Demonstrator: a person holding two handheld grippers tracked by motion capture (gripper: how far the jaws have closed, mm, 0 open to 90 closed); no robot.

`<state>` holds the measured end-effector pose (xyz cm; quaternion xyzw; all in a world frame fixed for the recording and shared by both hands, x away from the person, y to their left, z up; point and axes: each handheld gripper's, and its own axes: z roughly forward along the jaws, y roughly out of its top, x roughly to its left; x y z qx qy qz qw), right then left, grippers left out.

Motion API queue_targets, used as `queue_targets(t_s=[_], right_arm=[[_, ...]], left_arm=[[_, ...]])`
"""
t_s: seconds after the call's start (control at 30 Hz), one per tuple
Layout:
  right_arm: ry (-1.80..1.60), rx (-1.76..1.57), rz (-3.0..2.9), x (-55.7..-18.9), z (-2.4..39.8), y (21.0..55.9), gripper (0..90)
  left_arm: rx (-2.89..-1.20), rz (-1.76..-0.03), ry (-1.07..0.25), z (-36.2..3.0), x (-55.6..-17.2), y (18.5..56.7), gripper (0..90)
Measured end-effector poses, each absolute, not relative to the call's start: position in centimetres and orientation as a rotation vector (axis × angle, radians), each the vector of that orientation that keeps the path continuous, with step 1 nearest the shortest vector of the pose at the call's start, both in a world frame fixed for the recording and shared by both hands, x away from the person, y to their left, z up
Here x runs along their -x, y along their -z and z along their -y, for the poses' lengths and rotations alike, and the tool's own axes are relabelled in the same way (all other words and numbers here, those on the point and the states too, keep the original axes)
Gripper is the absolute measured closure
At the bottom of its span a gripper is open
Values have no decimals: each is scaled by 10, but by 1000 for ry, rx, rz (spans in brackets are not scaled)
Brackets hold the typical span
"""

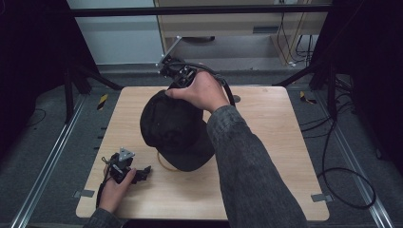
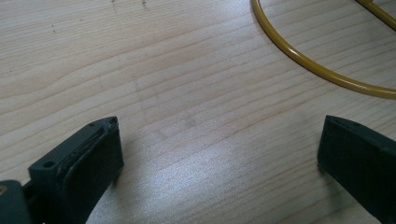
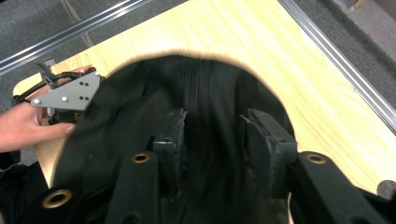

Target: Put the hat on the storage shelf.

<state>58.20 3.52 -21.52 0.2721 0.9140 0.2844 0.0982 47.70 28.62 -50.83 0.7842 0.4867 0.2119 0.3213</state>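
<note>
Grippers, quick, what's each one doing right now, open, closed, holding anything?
Left gripper: open, empty, low over the table.
Right gripper: jaws around the black cap's fabric; a firm clamp cannot be told.

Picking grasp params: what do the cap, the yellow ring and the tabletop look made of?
Cap: black woven fabric, matte, probably cotton twill; it sags and shows seam lines in the right gripper view.
Yellow ring: thin, glossy hoop, likely coated wire or plastic; cannot tell which.
Tabletop: pale wood or wood-look laminate, smooth, with visible grain and a soft sheen.
</note>
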Motion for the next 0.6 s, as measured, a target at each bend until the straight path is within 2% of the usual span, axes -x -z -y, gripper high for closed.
queue_targets(t_s=[0.6], right_arm=[[-881,-811,-2691,-572,-23,219,499]], left_arm=[[-2059,-1280,-555,-286,-477,508,0]])
